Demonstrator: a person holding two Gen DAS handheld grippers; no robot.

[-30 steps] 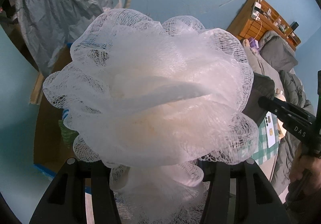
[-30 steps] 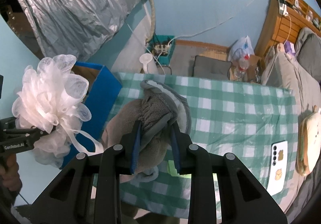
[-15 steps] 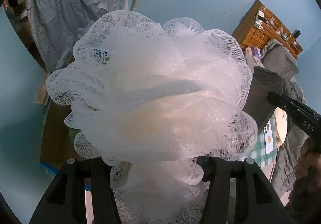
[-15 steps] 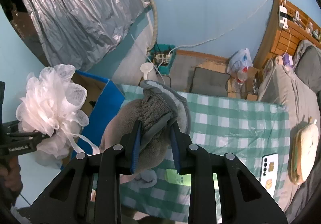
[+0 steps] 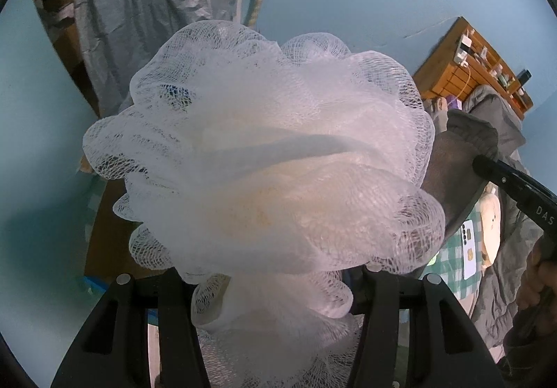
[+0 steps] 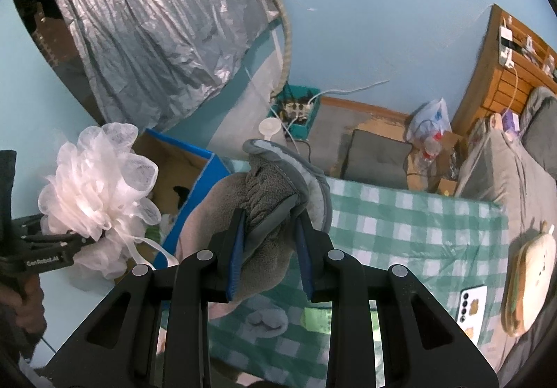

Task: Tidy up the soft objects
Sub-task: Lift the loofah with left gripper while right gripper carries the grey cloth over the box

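My left gripper [image 5: 271, 287] is shut on a white mesh bath pouf [image 5: 264, 158], which fills the left wrist view and hides the fingertips. The pouf [image 6: 97, 182] also shows at the left of the right wrist view, held in the air over an open blue cardboard box [image 6: 181, 175]. My right gripper [image 6: 269, 235] is shut on a grey fleece slipper [image 6: 275, 186], lifted above the green checked table [image 6: 417, 221]. The slipper [image 5: 456, 158] shows at the right of the left wrist view.
A phone [image 6: 471, 306] and a cream plush cushion [image 6: 529, 280] lie at the table's right end. A small grey soft item [image 6: 266, 320] and a green note [image 6: 315, 318] lie near the front edge. A grey bed [image 6: 504, 161] stands at the right.
Both grippers have risen with their loads. The slipper now hangs higher above the table, and the pouf stays over the blue box.
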